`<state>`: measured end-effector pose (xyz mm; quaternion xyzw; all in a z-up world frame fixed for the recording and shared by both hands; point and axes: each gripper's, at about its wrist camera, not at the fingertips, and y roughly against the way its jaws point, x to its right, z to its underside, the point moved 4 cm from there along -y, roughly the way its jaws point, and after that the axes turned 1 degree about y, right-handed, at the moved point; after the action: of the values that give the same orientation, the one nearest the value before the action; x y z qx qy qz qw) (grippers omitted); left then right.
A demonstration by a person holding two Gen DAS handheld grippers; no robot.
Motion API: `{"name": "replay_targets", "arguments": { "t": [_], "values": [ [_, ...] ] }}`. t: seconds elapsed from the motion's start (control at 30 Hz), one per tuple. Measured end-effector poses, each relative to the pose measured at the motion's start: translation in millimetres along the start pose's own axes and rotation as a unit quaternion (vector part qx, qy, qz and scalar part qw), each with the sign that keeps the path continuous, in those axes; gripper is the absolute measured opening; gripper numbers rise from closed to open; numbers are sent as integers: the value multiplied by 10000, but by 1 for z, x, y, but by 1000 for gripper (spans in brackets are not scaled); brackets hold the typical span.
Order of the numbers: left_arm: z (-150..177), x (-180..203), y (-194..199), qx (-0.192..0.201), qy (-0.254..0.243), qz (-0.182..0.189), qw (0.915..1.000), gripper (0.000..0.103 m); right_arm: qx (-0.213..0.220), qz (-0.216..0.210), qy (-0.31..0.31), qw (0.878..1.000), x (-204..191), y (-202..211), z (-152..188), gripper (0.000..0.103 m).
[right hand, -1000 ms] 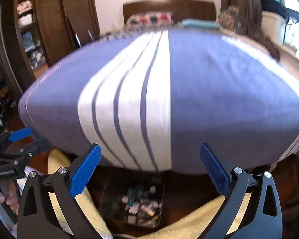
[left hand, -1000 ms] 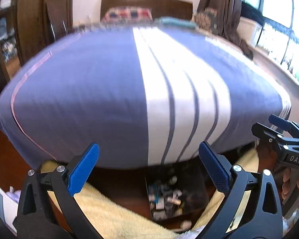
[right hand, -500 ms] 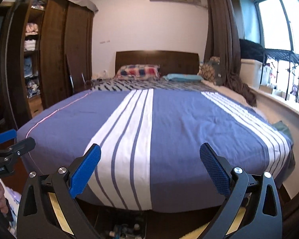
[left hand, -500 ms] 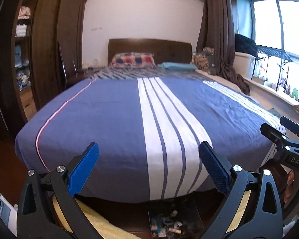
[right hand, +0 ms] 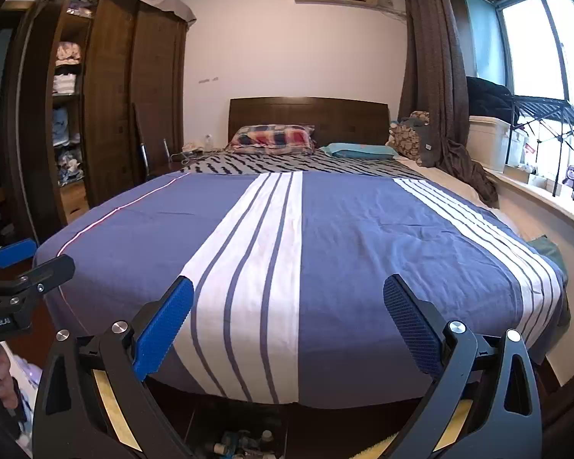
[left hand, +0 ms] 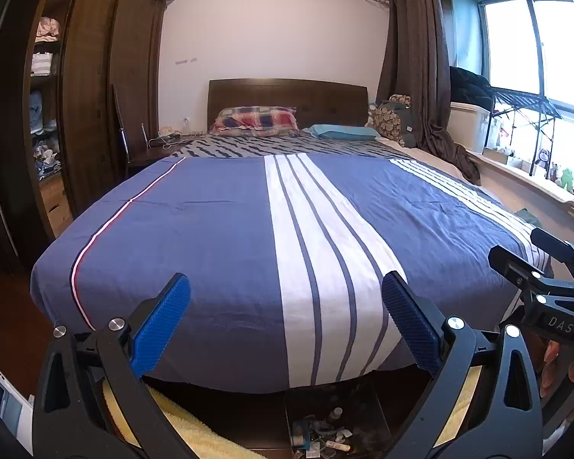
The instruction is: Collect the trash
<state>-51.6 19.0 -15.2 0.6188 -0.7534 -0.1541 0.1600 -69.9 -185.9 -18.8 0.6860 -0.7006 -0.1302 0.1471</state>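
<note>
A: Left wrist view: the left claw is spread wide with nothing between its blue pads, and the right claw is just as slack and bare.

B: And where's the trash?

A: No loose scrap shows on the bed. The only clutter I can spot is a dark box on the floor at the foot of the bed, below the claws, with small bottles and packets in it. Whether that counts as trash, I can't tell.

B: What might go wrong?

A: Both claws point out over the blanket, so a reach downward would be half blind. The box sits at the frame's bottom edge, partly under the hanging blanket, beside a yellow towel. A finger could snag the fabric or grab towel instead of a packet. The two claws are also close together, so they might knock each other.
</note>
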Motion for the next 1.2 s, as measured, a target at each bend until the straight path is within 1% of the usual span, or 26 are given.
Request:
{"name": "replay_targets", "arguments": {
  "t": [1.2],
  "values": [
    [-4, -3, 2, 65, 33, -18, 10000, 95, 70, 1, -79, 9999, -2, 4, 0, 100]
  ]
}}
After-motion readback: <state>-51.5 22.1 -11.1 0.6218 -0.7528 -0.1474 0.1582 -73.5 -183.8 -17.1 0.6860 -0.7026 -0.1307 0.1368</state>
